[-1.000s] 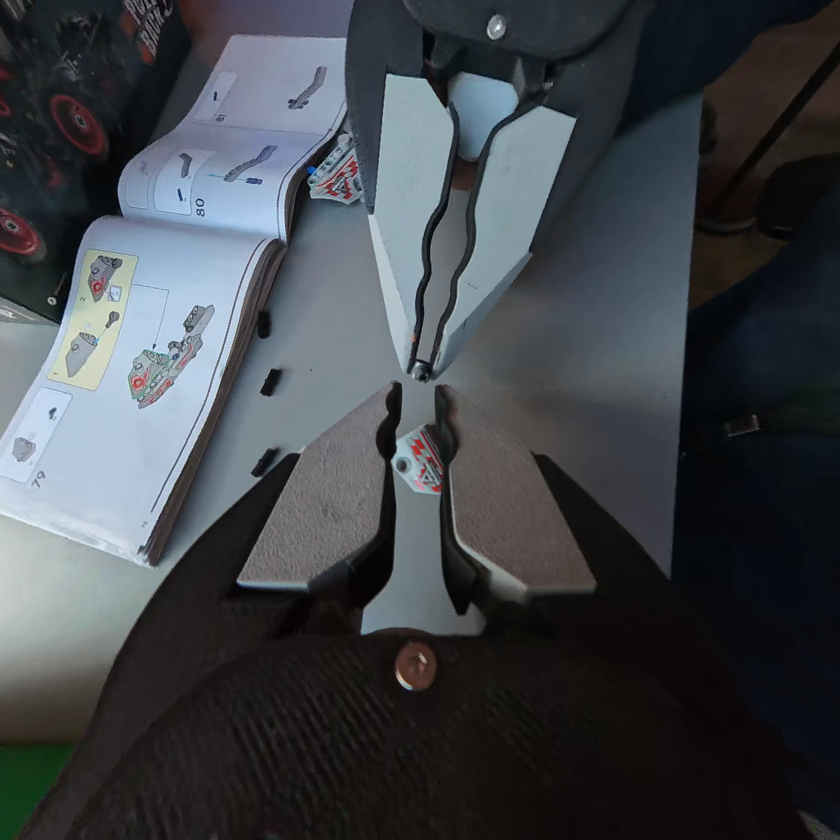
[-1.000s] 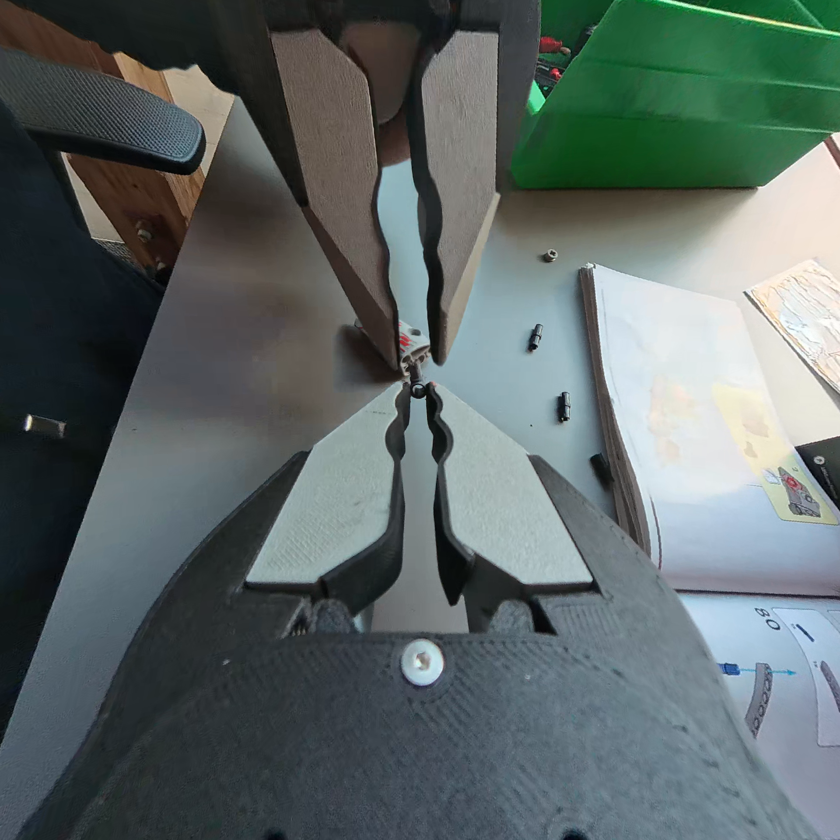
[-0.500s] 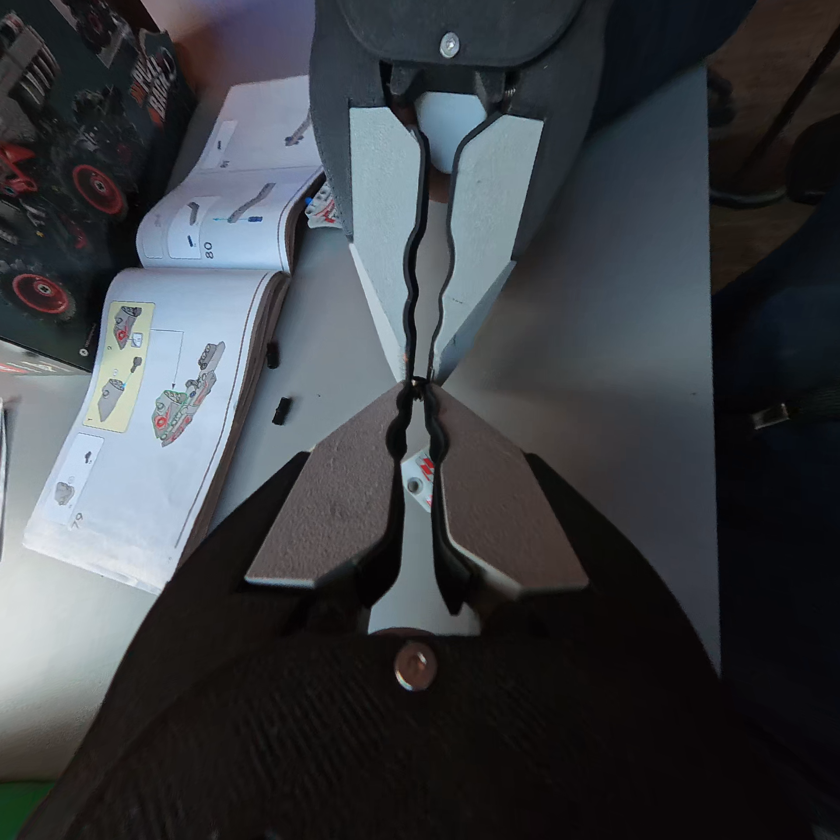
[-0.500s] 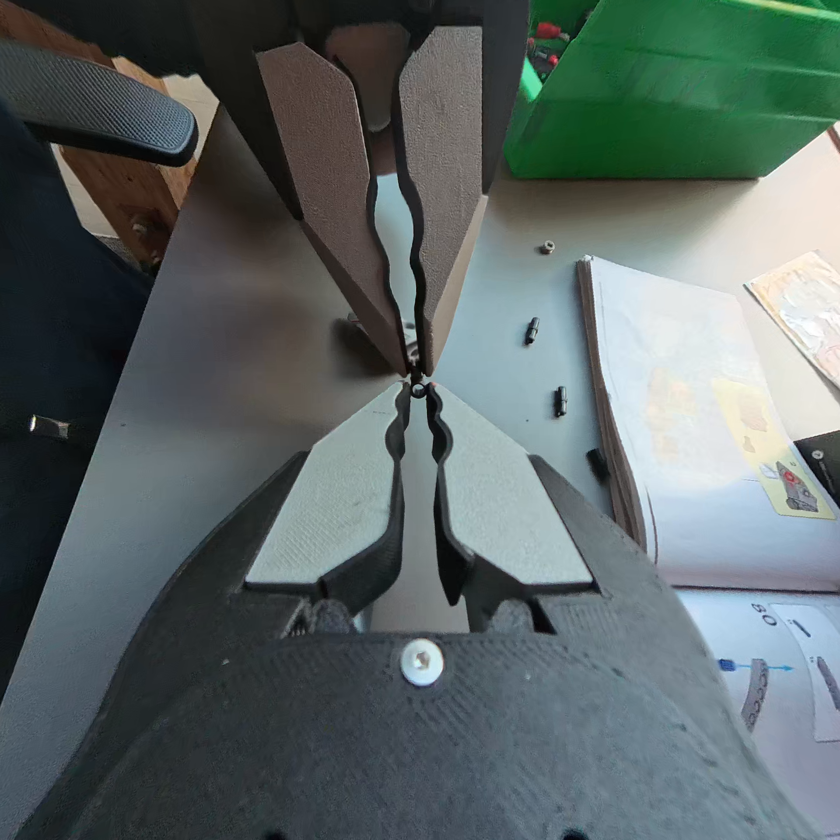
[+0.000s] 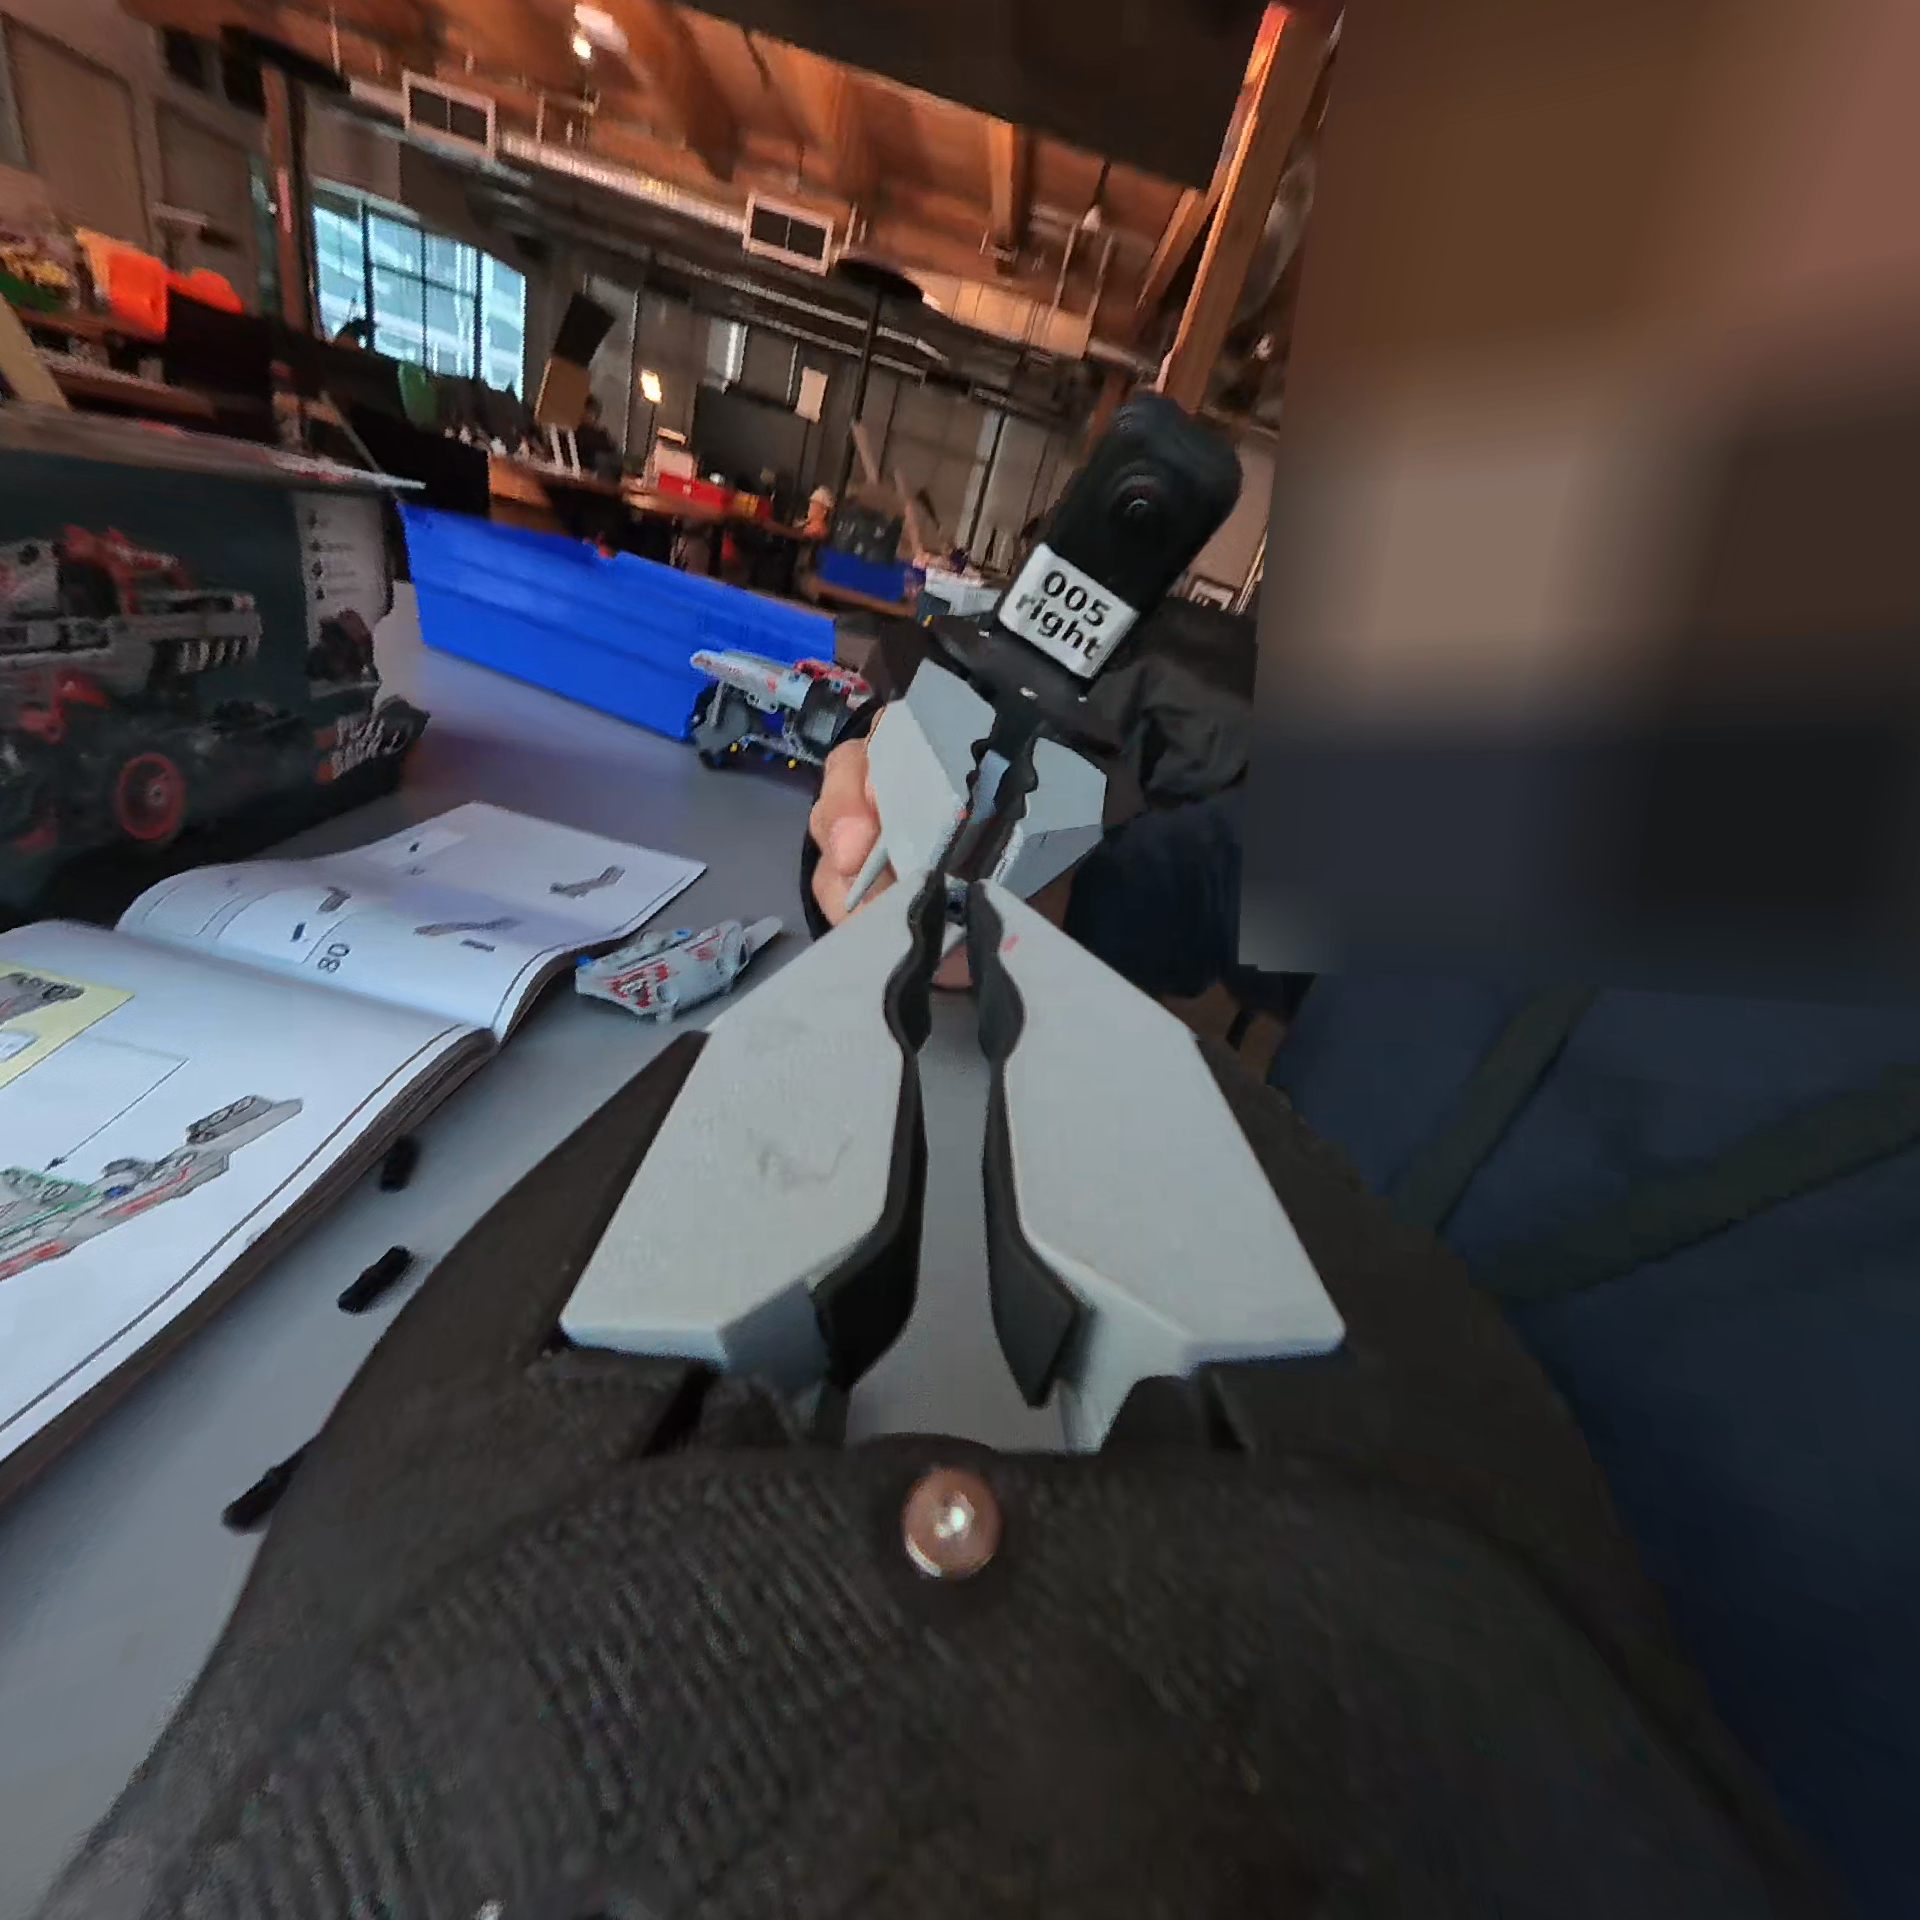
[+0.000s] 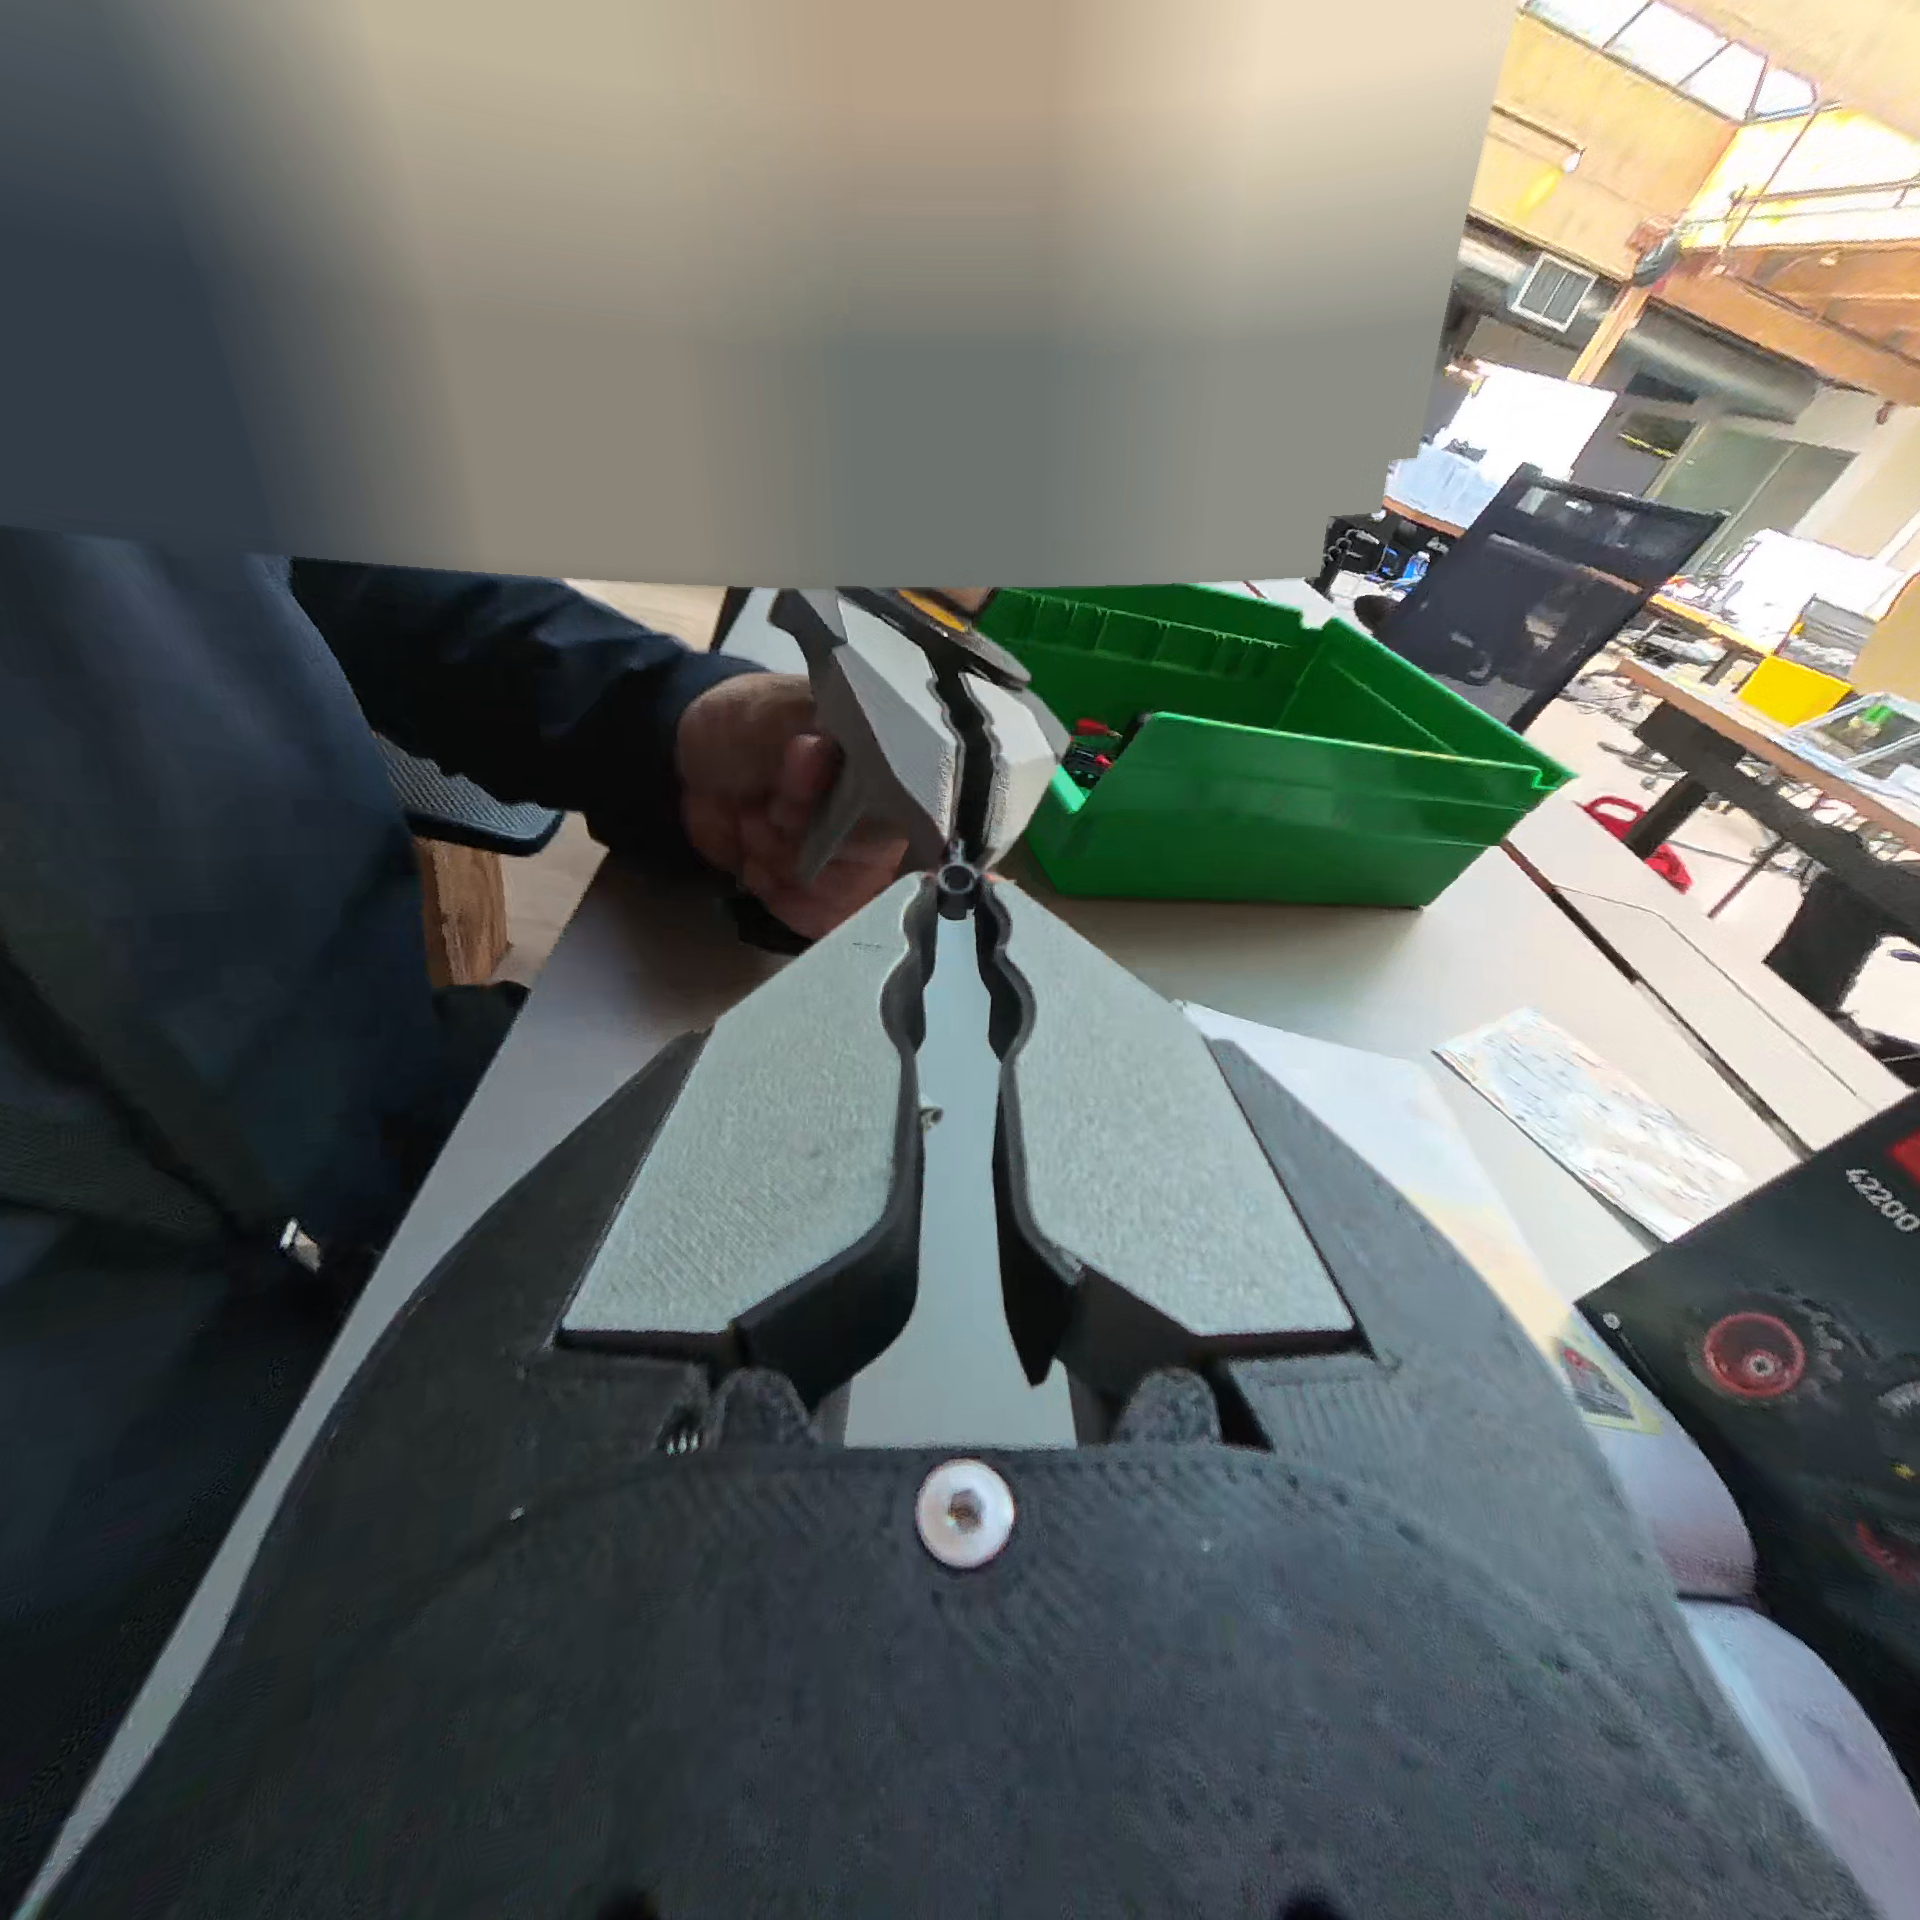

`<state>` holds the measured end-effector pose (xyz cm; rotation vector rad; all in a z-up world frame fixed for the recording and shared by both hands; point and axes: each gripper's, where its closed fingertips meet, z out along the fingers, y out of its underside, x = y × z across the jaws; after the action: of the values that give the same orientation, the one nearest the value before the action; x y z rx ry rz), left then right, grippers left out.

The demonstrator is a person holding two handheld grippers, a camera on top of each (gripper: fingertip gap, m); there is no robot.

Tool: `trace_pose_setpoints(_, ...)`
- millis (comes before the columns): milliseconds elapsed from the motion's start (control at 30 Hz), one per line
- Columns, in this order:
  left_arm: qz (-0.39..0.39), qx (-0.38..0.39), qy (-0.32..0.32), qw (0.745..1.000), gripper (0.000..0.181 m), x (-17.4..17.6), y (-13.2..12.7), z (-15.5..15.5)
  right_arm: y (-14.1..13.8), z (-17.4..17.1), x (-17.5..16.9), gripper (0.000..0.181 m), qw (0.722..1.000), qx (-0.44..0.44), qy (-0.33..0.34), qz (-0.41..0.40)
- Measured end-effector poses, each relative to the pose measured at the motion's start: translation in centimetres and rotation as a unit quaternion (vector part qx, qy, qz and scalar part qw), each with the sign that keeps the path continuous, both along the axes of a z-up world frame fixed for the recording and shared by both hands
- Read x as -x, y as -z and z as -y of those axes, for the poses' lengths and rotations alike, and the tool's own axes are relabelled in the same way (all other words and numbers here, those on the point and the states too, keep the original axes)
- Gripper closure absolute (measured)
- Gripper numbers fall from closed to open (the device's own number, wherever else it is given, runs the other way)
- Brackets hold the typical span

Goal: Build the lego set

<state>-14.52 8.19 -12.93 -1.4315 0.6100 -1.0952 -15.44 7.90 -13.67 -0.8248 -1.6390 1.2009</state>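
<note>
Both grippers meet tip to tip above the grey table (image 5: 582, 748). The right gripper (image 6: 958, 896) is pinched narrow on a small black pin (image 6: 957, 881). The left gripper (image 5: 958, 902) is closed narrow too, but what's in it can't be made out. At 9 o'clock from the left tips lies the open instruction booklet (image 5: 260, 1018), with a grey-and-red lego sub-assembly (image 5: 675, 961) just beside it. A green bin (image 6: 1278, 790) sits at 2 o'clock from the right tips.

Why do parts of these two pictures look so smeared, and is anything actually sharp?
Left wrist view: the hall behind is streaked by motion blur, while the left gripper and instruction booklet stay fairly sharp. Right wrist view: the right gripper and green bin are crisp. The big smooth patches in both were added afterwards to hide a person.
</note>
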Motion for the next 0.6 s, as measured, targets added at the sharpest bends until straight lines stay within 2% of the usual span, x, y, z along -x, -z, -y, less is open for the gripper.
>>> trace_pose_setpoints(167,0.018,0.009,0.023,1.000,0.180,-0.3,-0.2,0.2,-0.1,0.2,-0.3,0.178,0.998,0.056,-0.029,0.029)
trace_pose_setpoints(267,-0.063,0.060,0.005,0.996,0.174,0.5,1.9,-0.8,1.7,-1.2,0.1,0.178,0.989,0.103,-0.022,0.101)
trace_pose_setpoints(300,-0.120,0.093,-0.024,0.988,0.171,1.5,3.5,-1.5,2.7,-1.8,0.2,0.178,0.984,0.121,-0.019,0.132)
trace_pose_setpoints(367,-0.231,0.155,-0.057,0.959,0.153,3.2,6.9,-1.5,4.4,-2.8,0.3,0.178,0.972,0.144,-0.009,0.185)
trace_pose_setpoints(400,-0.270,0.181,-0.070,0.943,0.152,3.9,8.3,-1.2,5.2,-3.1,0.3,0.178,0.968,0.147,-0.003,0.206)
trace_pose_setpoints(500,-0.349,0.235,-0.061,0.905,0.138,3.9,11.5,0.6,7.1,-2.7,0.4,0.178,0.954,0.144,-0.013,0.264)
trace_pose_setpoints(600,-0.400,0.217,-0.089,0.886,0.139,4.0,12.7,0.7,8.9,-2.0,0.5,0.178,0.946,0.100,-0.027,0.308)
